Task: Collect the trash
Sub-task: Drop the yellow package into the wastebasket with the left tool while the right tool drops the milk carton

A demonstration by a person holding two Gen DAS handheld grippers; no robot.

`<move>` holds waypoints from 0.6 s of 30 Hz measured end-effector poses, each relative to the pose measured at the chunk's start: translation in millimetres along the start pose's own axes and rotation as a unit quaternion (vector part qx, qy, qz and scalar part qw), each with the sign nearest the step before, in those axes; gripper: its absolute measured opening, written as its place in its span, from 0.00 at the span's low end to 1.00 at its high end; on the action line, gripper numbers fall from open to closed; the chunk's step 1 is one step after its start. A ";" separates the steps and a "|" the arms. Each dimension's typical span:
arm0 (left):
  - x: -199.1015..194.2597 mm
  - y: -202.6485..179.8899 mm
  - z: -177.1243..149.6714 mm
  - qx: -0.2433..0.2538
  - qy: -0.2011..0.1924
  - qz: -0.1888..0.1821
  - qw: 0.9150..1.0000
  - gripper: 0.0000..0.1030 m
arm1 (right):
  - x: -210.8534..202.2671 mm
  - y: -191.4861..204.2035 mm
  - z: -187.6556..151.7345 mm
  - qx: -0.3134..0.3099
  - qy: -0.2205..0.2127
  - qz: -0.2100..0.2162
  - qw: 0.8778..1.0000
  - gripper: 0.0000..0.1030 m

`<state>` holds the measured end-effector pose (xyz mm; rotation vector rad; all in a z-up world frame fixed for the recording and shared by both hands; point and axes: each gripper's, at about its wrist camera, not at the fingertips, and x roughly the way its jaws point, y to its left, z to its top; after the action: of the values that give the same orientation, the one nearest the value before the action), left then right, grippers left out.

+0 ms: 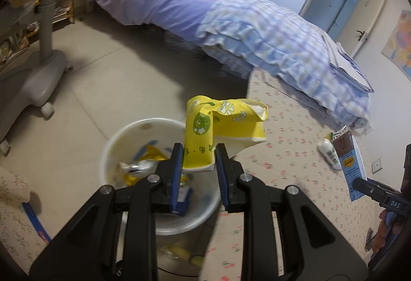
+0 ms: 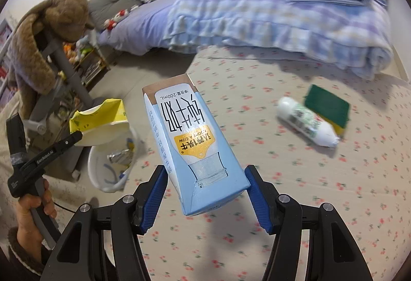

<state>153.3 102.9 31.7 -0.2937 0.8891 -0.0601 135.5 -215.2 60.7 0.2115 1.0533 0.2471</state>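
My left gripper [image 1: 199,156] is shut on a crumpled yellow carton [image 1: 221,132] and holds it above the rim of a white trash bin [image 1: 113,142] with wrappers inside. The same carton [image 2: 100,122] and bin [image 2: 102,173] show at the left of the right wrist view. My right gripper [image 2: 205,188] is shut on a light blue milk carton [image 2: 195,142], held above the floral tablecloth; the carton also shows at the right of the left wrist view [image 1: 349,160]. A white bottle [image 2: 305,122] lies on the cloth beside a green and yellow sponge [image 2: 328,106].
The floral table top [image 2: 282,204] spreads ahead of the right gripper. A bed with a blue checked quilt [image 1: 269,32] stands behind. A grey wheeled stand [image 1: 43,63] is at the left on the tiled floor. A brown plush toy [image 2: 43,24] hangs on it.
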 end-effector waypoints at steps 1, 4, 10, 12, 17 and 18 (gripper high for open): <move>-0.2 7.5 -0.3 -0.006 0.001 0.004 1.000 0.27 | 4.1 5.4 0.7 -0.004 0.002 0.001 1.000 0.61; -0.6 26.0 -1.5 -0.020 0.003 0.012 1.000 0.27 | 15.6 21.4 2.1 -0.012 0.010 0.007 1.000 0.61; 6.1 45.5 -2.7 -0.030 0.037 0.041 0.998 0.43 | 35.9 49.7 4.6 -0.025 0.022 0.018 0.999 0.61; 3.8 50.0 -4.4 -0.033 0.037 0.056 0.997 0.74 | 41.3 58.6 5.4 -0.030 0.024 0.020 0.999 0.61; -2.2 57.8 -8.3 -0.018 0.042 0.091 0.995 0.81 | 58.0 81.6 4.5 -0.046 0.034 0.022 0.998 0.61; -2.7 60.3 -9.5 -0.018 0.045 0.098 0.994 0.83 | 61.9 85.1 4.5 -0.049 0.036 0.022 0.998 0.61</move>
<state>140.1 159.0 11.4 -0.2376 1.0047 0.1255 160.2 -115.8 36.1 0.1383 1.1058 0.3472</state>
